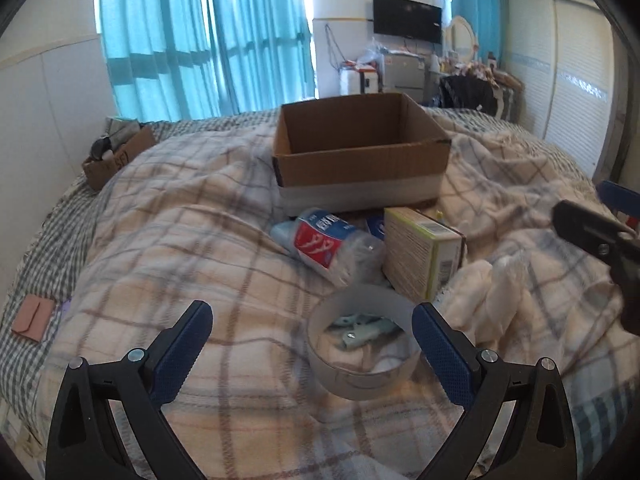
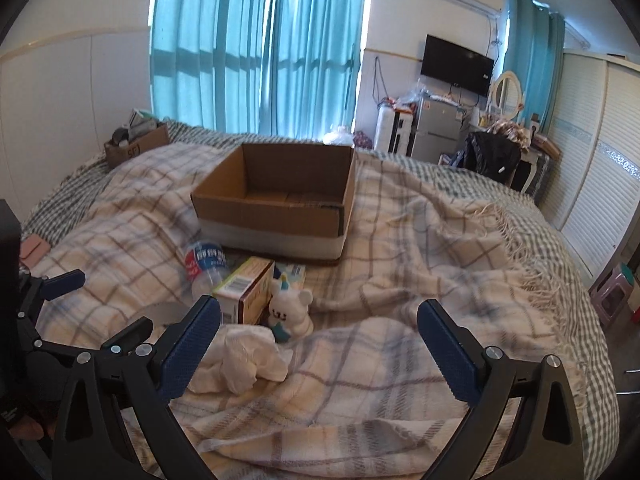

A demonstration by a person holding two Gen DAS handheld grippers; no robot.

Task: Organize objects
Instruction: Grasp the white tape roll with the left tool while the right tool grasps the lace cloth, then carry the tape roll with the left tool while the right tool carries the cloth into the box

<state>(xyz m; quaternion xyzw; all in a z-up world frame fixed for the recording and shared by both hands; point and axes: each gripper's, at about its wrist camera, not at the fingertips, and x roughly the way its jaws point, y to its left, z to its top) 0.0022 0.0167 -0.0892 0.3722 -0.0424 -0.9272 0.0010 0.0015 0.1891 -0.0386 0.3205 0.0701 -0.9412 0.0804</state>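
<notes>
An open, empty cardboard box (image 1: 360, 148) stands on the plaid blanket; it also shows in the right wrist view (image 2: 276, 204). In front of it lie a crushed plastic bottle (image 1: 332, 242) with a red label, a small carton (image 1: 422, 252), a white tape roll (image 1: 362, 346) with pale clips inside, and a crumpled white cloth (image 1: 486, 296). My left gripper (image 1: 312, 340) is open, its right finger beside the roll. My right gripper (image 2: 318, 340) is open and empty above the blanket, near the cloth (image 2: 244, 360), a white toy figure (image 2: 290, 310), the carton (image 2: 246, 290) and the bottle (image 2: 206, 264).
A smaller cardboard box (image 1: 116, 152) with clutter sits at the bed's far left corner. A pink wallet (image 1: 32, 318) lies at the left edge. Teal curtains (image 2: 256, 44), a fridge (image 2: 436, 128), a dresser and wardrobe doors (image 2: 600, 176) stand beyond the bed.
</notes>
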